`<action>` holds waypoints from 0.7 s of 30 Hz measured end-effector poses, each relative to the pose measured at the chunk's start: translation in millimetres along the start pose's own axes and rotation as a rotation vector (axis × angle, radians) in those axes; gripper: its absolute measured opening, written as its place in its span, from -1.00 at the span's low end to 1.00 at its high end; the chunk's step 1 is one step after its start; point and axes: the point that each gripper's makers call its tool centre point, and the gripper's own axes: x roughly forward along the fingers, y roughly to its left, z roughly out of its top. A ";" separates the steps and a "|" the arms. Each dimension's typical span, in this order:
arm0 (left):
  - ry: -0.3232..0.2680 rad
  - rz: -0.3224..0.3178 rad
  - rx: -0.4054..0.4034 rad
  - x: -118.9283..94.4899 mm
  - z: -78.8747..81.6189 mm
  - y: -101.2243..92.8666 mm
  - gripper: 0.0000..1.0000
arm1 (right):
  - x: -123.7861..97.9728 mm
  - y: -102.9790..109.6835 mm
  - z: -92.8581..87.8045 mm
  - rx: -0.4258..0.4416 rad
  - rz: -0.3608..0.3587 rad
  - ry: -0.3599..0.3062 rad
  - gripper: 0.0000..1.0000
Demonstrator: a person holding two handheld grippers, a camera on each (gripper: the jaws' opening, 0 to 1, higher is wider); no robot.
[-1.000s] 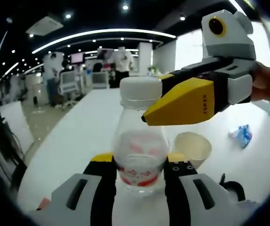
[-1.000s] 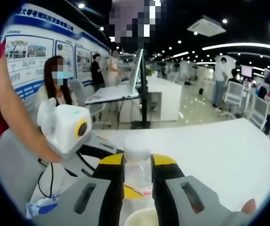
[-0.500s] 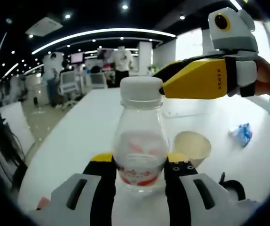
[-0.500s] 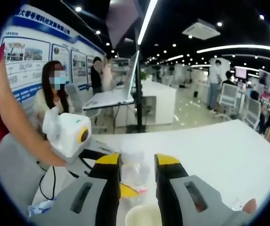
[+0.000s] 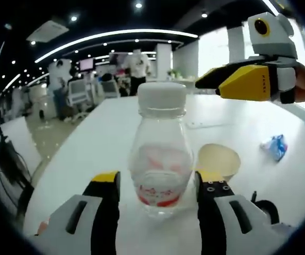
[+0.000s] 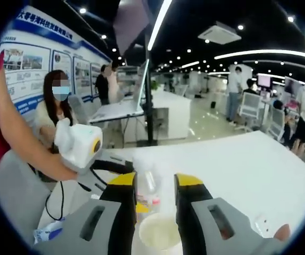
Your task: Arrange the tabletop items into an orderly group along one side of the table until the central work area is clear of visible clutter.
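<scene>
Bottle (image 5: 163, 159) loose between open left tool (image 5: 158, 183)

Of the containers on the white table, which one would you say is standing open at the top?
The paper cup, pale and wide-mouthed, stands open with no lid. The clear bottle between the left gripper's jaws wears a white cap.

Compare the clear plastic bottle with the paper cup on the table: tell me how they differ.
The clear plastic bottle with a white cap stands taller than the pale paper cup beside it. The bottle is see-through with a red-printed label; the cup is opaque and plain. The bottle is capped, the cup open at the top. The bottle stands between the left gripper fingers, the cup off to one side. Both stand upright on the white table.
</scene>
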 end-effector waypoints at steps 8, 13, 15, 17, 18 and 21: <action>0.001 -0.023 0.004 -7.7 0.3 0.7 0.23 | -11.5 -2.0 -0.4 0.007 -0.021 -0.007 -0.47; -0.004 -0.038 0.016 -15.6 0.3 -0.9 0.22 | -18.2 -1.2 4.0 0.003 -0.032 -0.013 -0.46; -0.006 -0.044 0.010 -18.1 0.8 -2.0 0.24 | -20.8 0.9 5.4 -0.001 -0.034 -0.014 -0.46; -0.008 -0.051 0.012 -20.7 1.8 -3.6 0.25 | -23.0 1.7 5.6 -0.003 -0.037 -0.012 -0.45; -0.009 -0.055 0.012 -21.7 2.4 -4.4 0.26 | -24.0 2.5 5.6 -0.004 -0.039 -0.012 -0.44; -0.015 -0.069 0.005 -23.9 4.4 -6.8 0.38 | -28.6 5.8 6.4 -0.004 -0.046 -0.018 -0.39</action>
